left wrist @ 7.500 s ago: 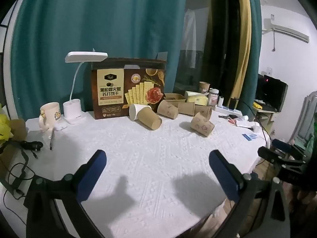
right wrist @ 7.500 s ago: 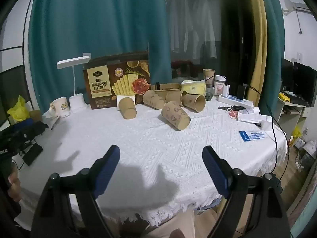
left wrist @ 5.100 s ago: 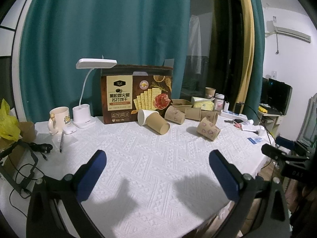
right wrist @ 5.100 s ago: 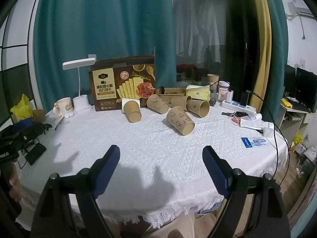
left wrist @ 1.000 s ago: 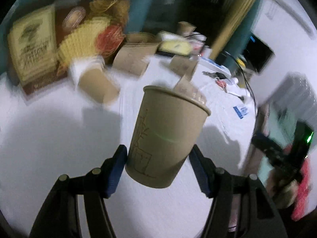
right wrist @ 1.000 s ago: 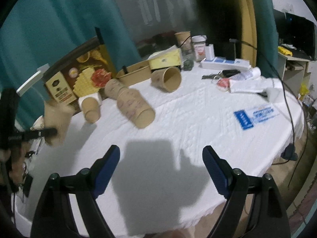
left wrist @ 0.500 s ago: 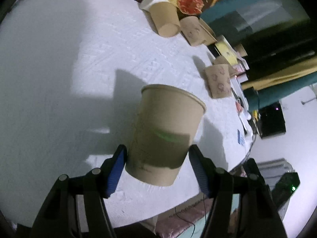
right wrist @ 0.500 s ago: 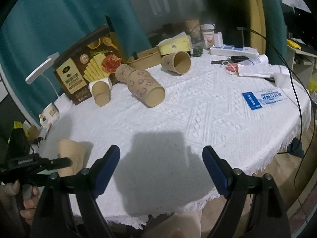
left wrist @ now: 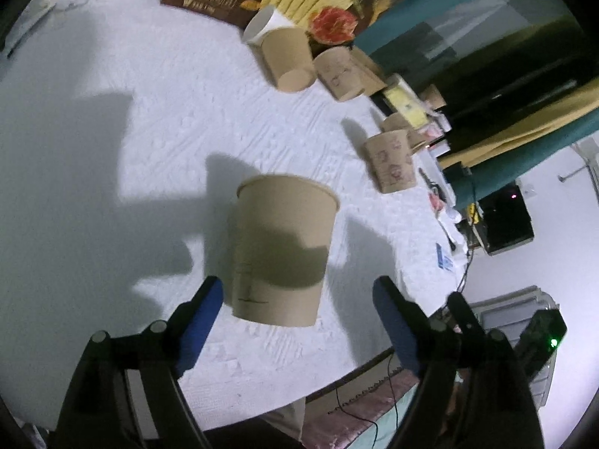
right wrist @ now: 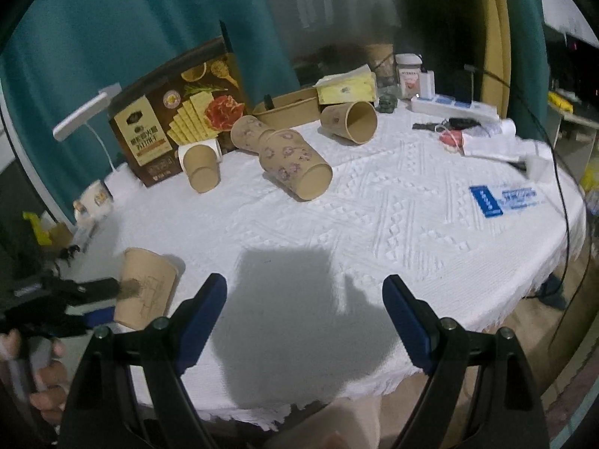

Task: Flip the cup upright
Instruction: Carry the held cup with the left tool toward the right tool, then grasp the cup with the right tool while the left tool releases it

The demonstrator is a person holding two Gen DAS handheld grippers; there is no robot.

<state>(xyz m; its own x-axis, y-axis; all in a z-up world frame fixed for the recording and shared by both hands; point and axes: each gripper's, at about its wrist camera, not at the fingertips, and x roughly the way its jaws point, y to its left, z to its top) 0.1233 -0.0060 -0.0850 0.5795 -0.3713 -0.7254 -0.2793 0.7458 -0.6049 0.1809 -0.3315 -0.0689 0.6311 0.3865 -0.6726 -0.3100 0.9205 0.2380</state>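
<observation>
The cup (left wrist: 285, 250) stood upright, mouth up, on the white-clothed bench (left wrist: 112, 157) near its near-left edge. The left tongs (left wrist: 297, 301) had just been opening; their blue pads (left wrist: 204, 308) flanked the cup's base with visible gaps, gripping nothing. The right tongs (right wrist: 304, 308) hung wide open and empty over the near edge. Four more cups (right wrist: 294, 164) lay on their sides at the far side, before a cracker box (right wrist: 176, 119).

Plain tan cup (left wrist: 284, 247), pink-flowered tan cup (right wrist: 294, 164), white diamond-embossed cloth (right wrist: 393, 217) on the desk, brown cracker box (right wrist: 179, 119), teal curtain (right wrist: 131, 26), blue pads (left wrist: 200, 314) on black grippers.
</observation>
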